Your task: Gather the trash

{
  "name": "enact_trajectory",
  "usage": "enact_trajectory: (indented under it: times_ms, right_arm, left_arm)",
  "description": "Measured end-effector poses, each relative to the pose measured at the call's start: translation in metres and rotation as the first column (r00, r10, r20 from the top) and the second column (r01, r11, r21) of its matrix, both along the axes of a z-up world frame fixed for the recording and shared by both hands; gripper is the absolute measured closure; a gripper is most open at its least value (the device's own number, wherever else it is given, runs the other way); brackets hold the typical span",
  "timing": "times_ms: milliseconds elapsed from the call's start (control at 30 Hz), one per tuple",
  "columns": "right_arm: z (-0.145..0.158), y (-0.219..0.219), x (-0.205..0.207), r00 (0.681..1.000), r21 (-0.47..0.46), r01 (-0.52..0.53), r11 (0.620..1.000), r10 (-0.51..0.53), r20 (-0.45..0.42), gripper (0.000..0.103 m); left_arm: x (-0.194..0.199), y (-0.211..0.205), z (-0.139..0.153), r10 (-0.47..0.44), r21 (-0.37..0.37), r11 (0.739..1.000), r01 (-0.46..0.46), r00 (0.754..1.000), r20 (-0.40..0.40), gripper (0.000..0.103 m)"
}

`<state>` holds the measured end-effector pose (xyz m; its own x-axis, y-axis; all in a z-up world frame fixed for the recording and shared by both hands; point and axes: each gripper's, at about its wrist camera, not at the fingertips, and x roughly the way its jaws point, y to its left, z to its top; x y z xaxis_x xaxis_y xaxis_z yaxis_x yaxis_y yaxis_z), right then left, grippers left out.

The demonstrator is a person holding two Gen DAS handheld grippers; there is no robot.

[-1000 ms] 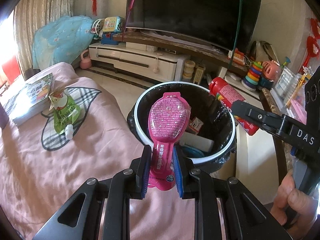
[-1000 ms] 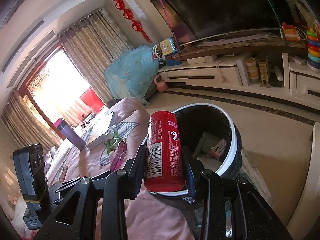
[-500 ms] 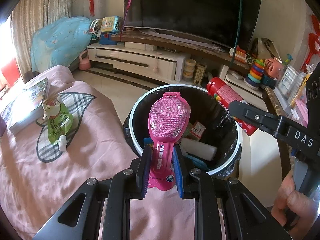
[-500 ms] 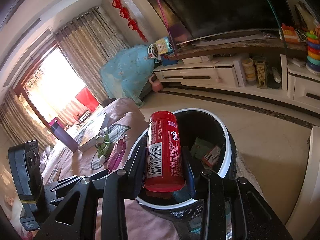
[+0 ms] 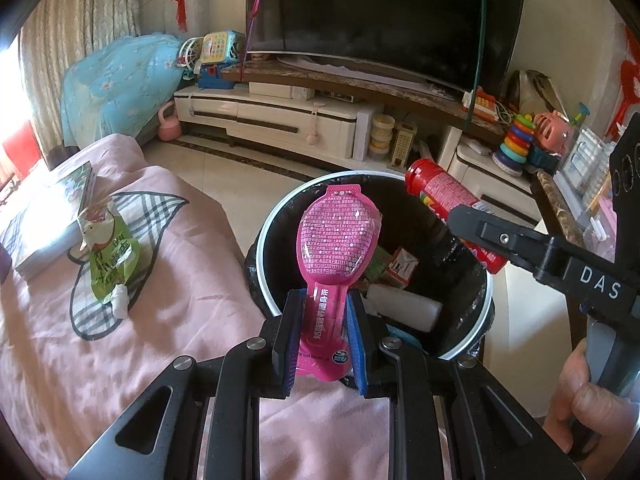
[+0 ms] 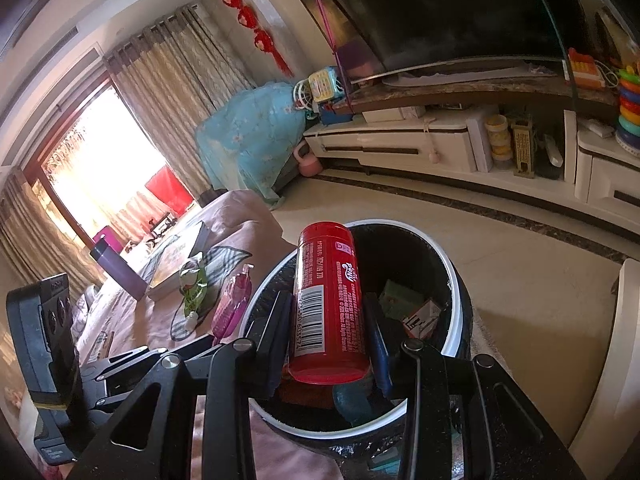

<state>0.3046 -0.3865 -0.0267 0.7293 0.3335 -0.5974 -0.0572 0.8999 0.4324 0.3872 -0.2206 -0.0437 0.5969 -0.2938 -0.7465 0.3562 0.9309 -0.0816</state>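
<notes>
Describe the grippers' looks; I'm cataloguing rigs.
The left gripper and right gripper have matte black angular frames, silver screws and blue pads. The right one carries white "DAS" lettering; a bare hand grips its grey handle.

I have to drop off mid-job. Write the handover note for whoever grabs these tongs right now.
Left tongs: shut on pink packet, held over the near rim of the bin.
Right tongs: shut on red can, over the bin opening.
Done: the bin already holds some boxes and wrappers.
Left: release both items into the bin, then fetch the green pouch lying on the pink bedcover beside the book.
</notes>
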Motion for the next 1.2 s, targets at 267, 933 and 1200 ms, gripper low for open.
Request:
enact_trajectory:
  times_ms: [267,933,1200]
  right_arm:
    - [-0.004,-0.001,0.008,1.0,-0.013,-0.003,1.0,0.002,-0.021,0.067]
    - [-0.013,0.0,0.018,0.998,-0.02,-0.005,1.0,0.004,-0.065,0.067]
    - [-0.016,-0.005,0.02,0.996,-0.005,0.011,1.0,-0.012,-0.087,0.056]
  left_arm:
    - [0.009,-0.006,-0.004,-0.001,0.01,1.0,0.001,1.0,-0.008,0.083]
    - [0.024,-0.01,-0.007,0.005,0.0,1.0,-0.005,0.999,-0.041,0.082]
    - [0.024,-0.005,-0.002,0.032,-0.012,0.999,-0.032,0.999,-0.031,0.046]
